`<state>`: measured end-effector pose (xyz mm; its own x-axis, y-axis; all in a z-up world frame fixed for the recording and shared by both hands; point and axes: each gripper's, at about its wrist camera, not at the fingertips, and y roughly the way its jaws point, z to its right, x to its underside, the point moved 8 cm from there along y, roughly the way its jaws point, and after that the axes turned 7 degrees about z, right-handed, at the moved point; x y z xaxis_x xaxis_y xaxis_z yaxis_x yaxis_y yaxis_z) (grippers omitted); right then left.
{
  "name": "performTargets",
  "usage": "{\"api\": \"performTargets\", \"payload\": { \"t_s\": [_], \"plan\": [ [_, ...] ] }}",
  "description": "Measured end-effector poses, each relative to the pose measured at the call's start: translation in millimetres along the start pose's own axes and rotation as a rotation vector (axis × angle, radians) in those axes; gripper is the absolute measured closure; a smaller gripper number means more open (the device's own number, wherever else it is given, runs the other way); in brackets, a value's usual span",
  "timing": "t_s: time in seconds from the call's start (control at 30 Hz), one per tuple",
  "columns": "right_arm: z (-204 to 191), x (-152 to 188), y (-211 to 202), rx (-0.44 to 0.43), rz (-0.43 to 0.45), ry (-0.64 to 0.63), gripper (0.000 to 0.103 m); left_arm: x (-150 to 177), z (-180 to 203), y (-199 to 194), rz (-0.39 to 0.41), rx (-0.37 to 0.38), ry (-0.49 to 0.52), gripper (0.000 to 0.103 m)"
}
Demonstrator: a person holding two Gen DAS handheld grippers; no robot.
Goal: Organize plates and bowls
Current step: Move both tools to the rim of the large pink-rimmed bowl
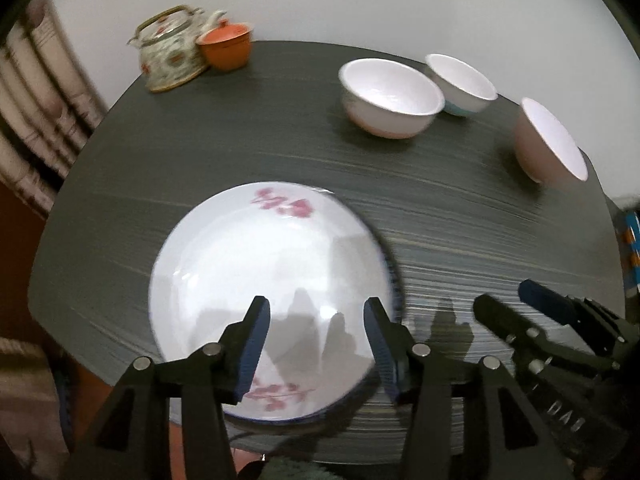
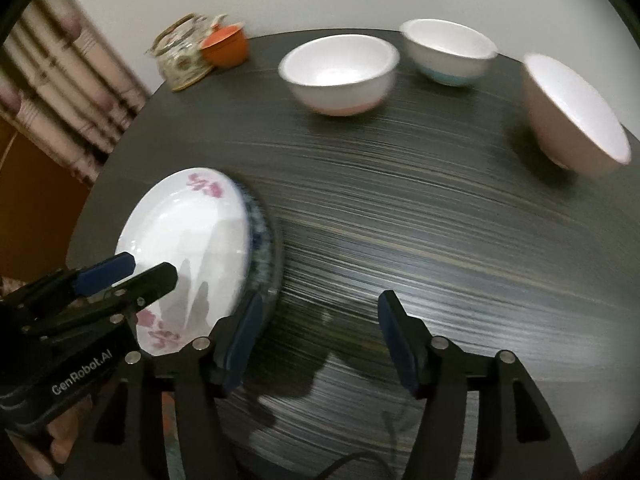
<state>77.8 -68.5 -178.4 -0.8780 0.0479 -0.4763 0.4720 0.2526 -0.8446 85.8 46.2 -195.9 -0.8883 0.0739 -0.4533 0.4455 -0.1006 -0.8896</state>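
1. The left gripper (image 1: 316, 322) was spread above the plate (image 1: 264, 280), pinching nothing.
2. The right gripper (image 2: 320, 320) was spread over bare tabletop (image 2: 400, 208).
3. Three bowls (image 2: 340, 76) stood farther back.

White plate (image 1: 260, 268), pink blossoms (blue-patterned plate (image 2: 262, 240) beneath); teal-based bowl (image 2: 450, 54); grey streaked table (image 1: 440, 208).
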Motion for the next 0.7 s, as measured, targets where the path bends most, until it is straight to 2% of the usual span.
{"api": "performTargets", "payload": {
  "t_s": [0.2, 0.5, 0.7],
  "plan": [
    [52, 3, -27, 0.035, 0.059, 0.11, 0.045, -10, 40, 1, 0.008, 0.021, 0.067, 0.053],
    [125, 2, -58, 0.133, 0.112, 0.19, 0.045, -46, 113, 8, 0.059, 0.056, 0.168, 0.053],
    [163, 0, -72, 0.175, 0.127, 0.233, 0.045, -67, 154, 16, 0.063, 0.107, 0.179, 0.053]
  ]
}}
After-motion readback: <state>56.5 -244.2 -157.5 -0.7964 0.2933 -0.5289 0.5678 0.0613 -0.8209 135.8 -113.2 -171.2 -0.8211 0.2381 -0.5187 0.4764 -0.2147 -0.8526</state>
